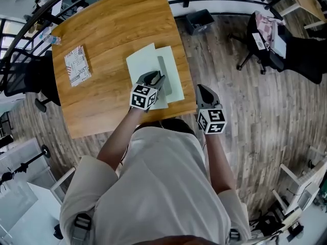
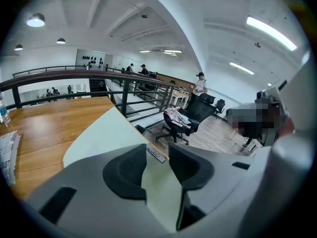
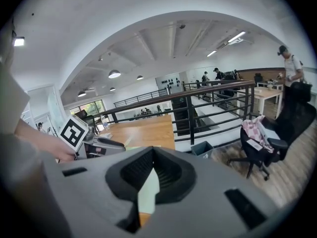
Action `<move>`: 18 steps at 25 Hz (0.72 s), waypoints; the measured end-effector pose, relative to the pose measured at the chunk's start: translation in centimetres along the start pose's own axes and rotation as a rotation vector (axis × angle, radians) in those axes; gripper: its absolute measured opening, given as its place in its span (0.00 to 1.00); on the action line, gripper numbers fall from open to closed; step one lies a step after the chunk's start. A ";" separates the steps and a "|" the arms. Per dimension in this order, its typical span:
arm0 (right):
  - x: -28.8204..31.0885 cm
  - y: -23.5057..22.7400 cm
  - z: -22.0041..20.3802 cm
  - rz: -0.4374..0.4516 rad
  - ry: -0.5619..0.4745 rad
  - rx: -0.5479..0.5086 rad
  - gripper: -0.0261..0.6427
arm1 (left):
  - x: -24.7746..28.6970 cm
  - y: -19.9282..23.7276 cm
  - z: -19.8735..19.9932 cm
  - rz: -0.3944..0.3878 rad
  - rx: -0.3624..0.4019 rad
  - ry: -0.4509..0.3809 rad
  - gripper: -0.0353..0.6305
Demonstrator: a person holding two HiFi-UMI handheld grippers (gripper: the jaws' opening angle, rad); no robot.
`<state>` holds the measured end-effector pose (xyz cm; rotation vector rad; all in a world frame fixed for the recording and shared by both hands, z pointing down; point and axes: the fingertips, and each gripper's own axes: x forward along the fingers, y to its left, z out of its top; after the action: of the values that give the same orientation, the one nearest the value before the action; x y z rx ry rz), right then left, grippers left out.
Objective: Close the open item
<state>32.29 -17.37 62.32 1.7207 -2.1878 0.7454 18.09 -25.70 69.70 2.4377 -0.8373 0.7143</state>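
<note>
Open pale-green folder (image 1: 172, 73) is laid flat at the counter's (image 1: 112, 29) right front corner. The left claw (image 1: 155, 77) is held apart with the cover in its gap, unclamped, and the right claw (image 1: 203, 91) is pressed together, empty, just off the edge. The cover could be dropped mid-flip by that loose claw, or the folder shoved over the nearby edge. "JUST" can be read on the printed booklet (image 1: 77, 65); the folder's small grey tag (image 2: 156, 153) cannot.

A patterned packet (image 1: 77, 65) lies flat on the wooden table (image 1: 110, 29).
</note>
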 end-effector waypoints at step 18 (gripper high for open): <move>1.0 -3.8 -3.4 -0.035 0.049 0.081 0.04 | 7.7 -1.8 -3.8 -0.044 0.069 0.174 0.28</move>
<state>35.33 -16.98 66.58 1.7548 -2.1172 0.8687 23.29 -25.44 76.74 2.4043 -0.6992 0.9376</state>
